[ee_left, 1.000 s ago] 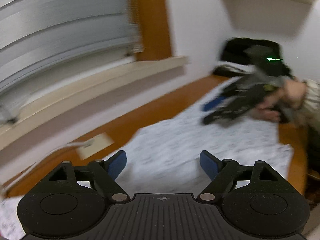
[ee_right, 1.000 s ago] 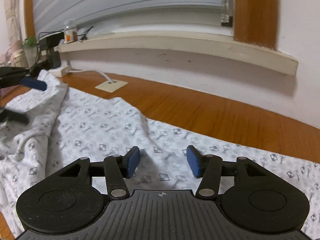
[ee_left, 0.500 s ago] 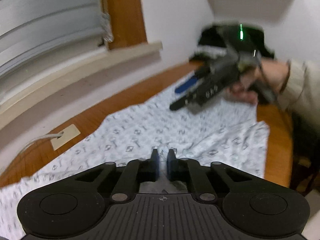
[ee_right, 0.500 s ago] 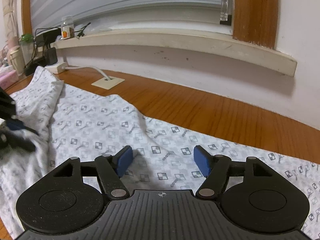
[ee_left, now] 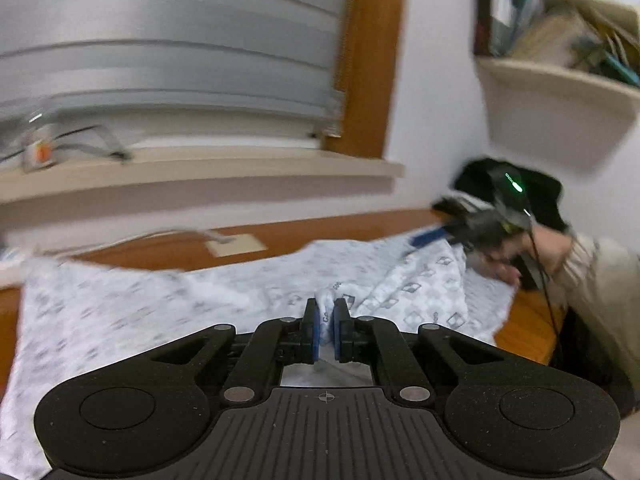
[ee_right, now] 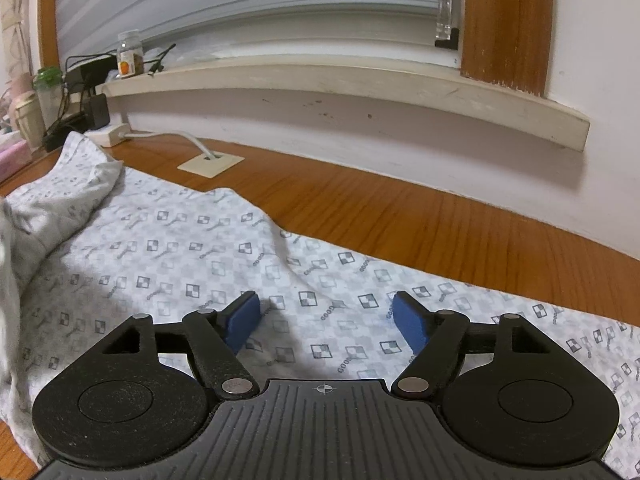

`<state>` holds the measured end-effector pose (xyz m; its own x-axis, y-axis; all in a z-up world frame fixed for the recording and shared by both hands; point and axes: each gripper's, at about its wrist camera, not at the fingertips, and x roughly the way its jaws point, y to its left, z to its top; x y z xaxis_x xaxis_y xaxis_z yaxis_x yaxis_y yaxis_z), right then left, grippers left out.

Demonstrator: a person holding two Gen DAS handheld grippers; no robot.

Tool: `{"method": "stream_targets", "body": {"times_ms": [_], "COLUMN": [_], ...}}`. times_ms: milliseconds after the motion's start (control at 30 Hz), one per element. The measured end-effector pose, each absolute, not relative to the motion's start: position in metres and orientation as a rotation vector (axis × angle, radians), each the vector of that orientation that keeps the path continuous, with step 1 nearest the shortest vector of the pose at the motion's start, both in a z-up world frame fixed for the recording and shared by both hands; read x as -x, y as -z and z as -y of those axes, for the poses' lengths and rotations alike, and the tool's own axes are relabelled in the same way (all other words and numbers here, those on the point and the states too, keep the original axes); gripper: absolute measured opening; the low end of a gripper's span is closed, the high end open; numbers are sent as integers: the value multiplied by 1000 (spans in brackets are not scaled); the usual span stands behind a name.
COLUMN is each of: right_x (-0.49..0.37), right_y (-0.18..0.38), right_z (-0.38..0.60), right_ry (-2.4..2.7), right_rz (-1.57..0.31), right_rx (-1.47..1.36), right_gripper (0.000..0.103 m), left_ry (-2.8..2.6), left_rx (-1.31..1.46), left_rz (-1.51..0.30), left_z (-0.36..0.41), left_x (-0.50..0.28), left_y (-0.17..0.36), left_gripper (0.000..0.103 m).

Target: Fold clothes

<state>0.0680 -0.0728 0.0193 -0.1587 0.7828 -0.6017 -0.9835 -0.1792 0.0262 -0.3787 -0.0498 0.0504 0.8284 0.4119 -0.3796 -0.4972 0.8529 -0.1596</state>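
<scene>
A white garment with a grey checked print [ee_left: 132, 304] [ee_right: 192, 248] lies spread over a wooden desk [ee_right: 400, 216]. My left gripper [ee_left: 327, 320] is shut on a pinched fold of this cloth, which pokes up between the blue pads. In the left wrist view the right gripper [ee_left: 452, 228] hovers at the garment's far right end, held by a person's hand [ee_left: 548, 248]. In its own view the right gripper [ee_right: 326, 316] hangs just above flat cloth. Its jaws are opening, and nothing is pinched between them. At the left of that view the garment is bunched and lifted [ee_right: 36, 216].
A windowsill [ee_right: 360, 80] with a small jar [ee_right: 130, 58] and chargers runs along the back wall. A cable plate [ee_right: 210, 163] sits in the desk behind the garment. A black bag [ee_left: 512, 192] lies in the right corner under a wall shelf [ee_left: 560, 88].
My left gripper closed on a fold of the garment, then swept sideways with it, bunching the cloth. The right gripper's jaws spread wider while staying over the same spot.
</scene>
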Motion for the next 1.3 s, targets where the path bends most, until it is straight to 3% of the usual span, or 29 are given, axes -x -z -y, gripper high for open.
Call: {"method": "stream_targets", "body": {"times_ms": [333, 467, 900, 1300], "right_x": [-64, -44, 91, 69], "right_y": [-21, -28, -30, -37], "right_z": [75, 73, -21, -25], "right_ry": [-1691, -1763, -2039, -1989], "right_rz": [-460, -431, -404, -422], "right_rx": [542, 526, 724, 620], "right_gripper": [73, 46, 43, 42], "left_ry": [-542, -526, -498, -484], "left_rx": [328, 322, 276, 271], "left_rz": [-324, -323, -352, -352], "left_z": [21, 22, 29, 33], "left_x": [425, 417, 406, 400], "left_y": [-44, -45, -42, -37], "left_gripper": [7, 7, 7, 7]}}
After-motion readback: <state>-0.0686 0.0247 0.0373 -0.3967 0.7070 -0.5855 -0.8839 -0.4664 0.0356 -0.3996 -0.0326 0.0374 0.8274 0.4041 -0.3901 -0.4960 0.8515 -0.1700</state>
